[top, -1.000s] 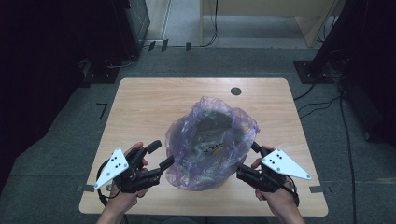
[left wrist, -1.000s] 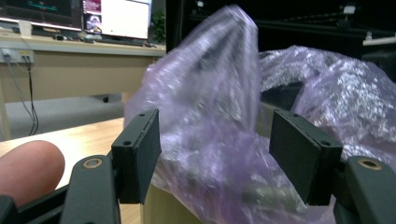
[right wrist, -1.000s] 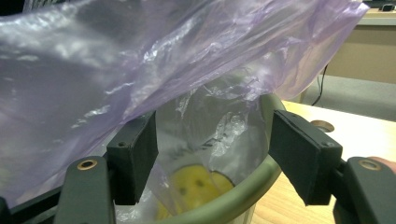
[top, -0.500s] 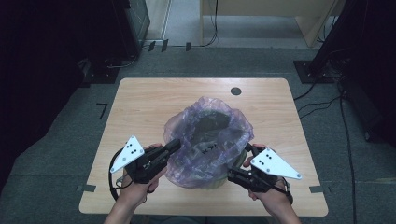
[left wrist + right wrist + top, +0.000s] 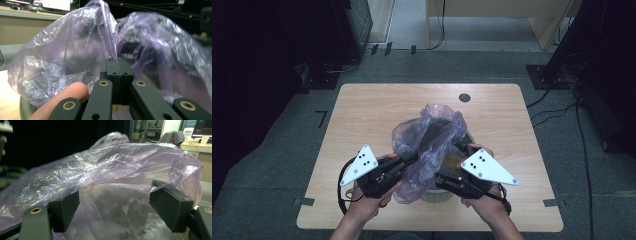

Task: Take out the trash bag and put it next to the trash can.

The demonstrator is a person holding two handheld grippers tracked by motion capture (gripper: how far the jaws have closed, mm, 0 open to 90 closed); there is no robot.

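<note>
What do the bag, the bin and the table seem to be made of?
Bag: thin plastic film, translucent purple, glossy; it crinkles and glints. Bin: probably plastic, pale green and matte; little of it shows under the bag. Table: wood or a wood-look laminate, light with faint grain and a smooth finish.

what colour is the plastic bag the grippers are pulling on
Pale see-through purple; the plastic bag shows best in the right gripper view.

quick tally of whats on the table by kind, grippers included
purple plastic bag: 1
pale green bin that the bag lines: 1
grippers: 2, the left gripper pinched shut on the bag's edge, the right gripper with jaws apart, bag film draped between them
total: 4
</note>
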